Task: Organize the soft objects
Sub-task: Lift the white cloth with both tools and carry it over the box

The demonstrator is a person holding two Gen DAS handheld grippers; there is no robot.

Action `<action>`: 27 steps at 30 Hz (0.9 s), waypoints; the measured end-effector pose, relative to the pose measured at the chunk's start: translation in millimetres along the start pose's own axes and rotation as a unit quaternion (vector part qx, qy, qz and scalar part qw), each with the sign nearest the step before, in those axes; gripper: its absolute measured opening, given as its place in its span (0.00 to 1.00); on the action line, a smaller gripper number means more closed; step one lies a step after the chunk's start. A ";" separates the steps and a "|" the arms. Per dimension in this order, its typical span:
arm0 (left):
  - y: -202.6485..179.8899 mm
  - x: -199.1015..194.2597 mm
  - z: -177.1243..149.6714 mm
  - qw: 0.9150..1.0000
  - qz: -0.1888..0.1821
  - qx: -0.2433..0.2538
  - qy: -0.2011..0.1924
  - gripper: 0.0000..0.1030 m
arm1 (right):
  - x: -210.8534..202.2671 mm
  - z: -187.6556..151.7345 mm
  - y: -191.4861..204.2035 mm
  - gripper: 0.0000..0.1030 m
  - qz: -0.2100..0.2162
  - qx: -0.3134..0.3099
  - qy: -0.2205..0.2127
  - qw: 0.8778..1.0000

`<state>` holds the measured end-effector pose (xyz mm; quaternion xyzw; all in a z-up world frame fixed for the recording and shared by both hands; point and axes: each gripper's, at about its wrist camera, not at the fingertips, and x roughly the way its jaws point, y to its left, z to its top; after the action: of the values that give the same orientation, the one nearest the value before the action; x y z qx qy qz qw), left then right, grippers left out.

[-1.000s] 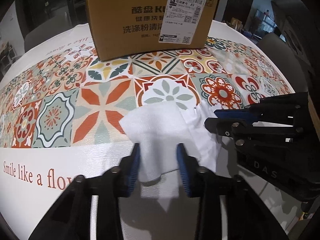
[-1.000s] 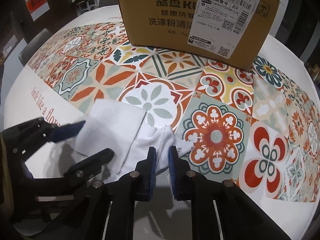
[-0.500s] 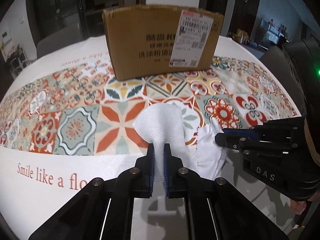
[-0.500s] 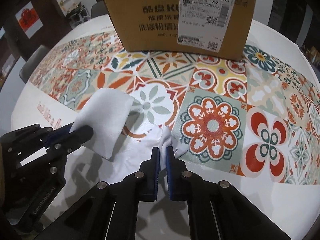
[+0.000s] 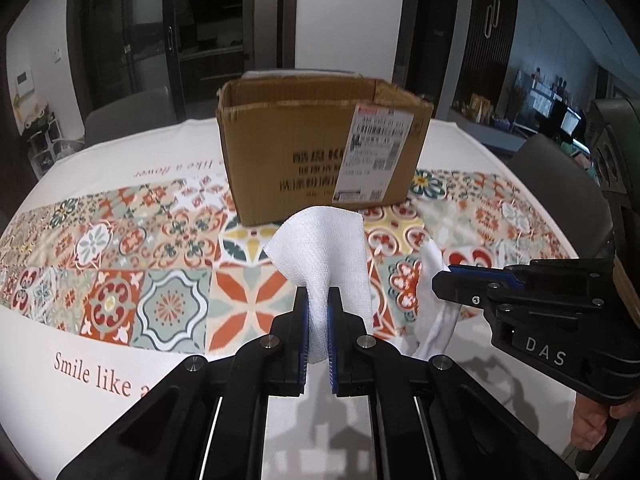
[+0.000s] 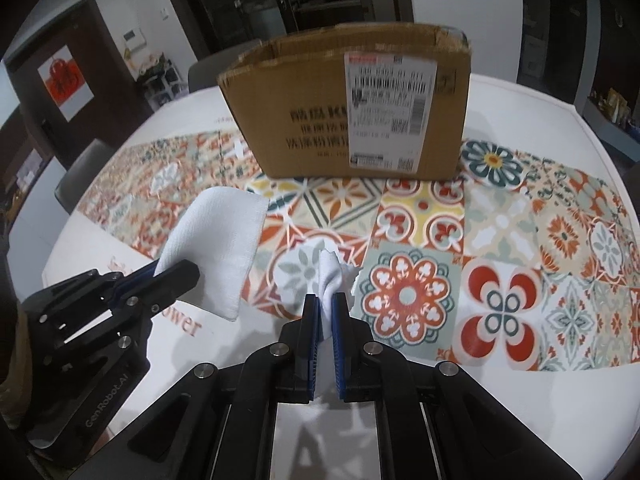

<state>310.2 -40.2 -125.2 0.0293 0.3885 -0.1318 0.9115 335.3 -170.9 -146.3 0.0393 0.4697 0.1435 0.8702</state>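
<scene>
My left gripper [image 5: 318, 300] is shut on a folded white towel [image 5: 324, 236] and holds it lifted above the table; it also shows in the right wrist view [image 6: 220, 240]. My right gripper [image 6: 326, 304] is shut on a thin white cloth [image 6: 332, 272], also lifted; in the left wrist view this cloth [image 5: 434, 312] hangs from the right gripper [image 5: 444, 276]. An open cardboard box [image 5: 320, 152] with a shipping label stands ahead on the table, also in the right wrist view [image 6: 348, 108].
A round white table with a patterned tile runner [image 6: 500, 240] lies under both grippers. Grey chairs [image 5: 128, 114] stand behind the table. Dark cabinets and doors line the far wall.
The left gripper closed on the towel. Both grippers lifted their cloths off the table and drew back, so the box now appears farther and its open top shows.
</scene>
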 end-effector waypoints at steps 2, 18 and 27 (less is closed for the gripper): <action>0.2 -5.3 6.0 1.000 -0.002 -0.002 -0.010 0.09 | -6.9 4.2 1.0 0.08 0.000 0.002 -0.011 1.000; 0.1 -45.7 53.9 0.995 -0.010 -0.003 -0.096 0.09 | -60.8 38.7 12.9 0.08 0.008 0.004 -0.103 0.995; 1.9 -59.0 77.6 0.991 -0.007 0.004 -0.133 0.09 | -87.2 58.0 19.2 0.08 0.009 0.003 -0.151 0.989</action>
<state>325.9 -37.7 -29.0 0.0125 0.2637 -0.1428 0.9539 334.2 -173.7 -39.9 0.0676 0.3331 0.1421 0.9297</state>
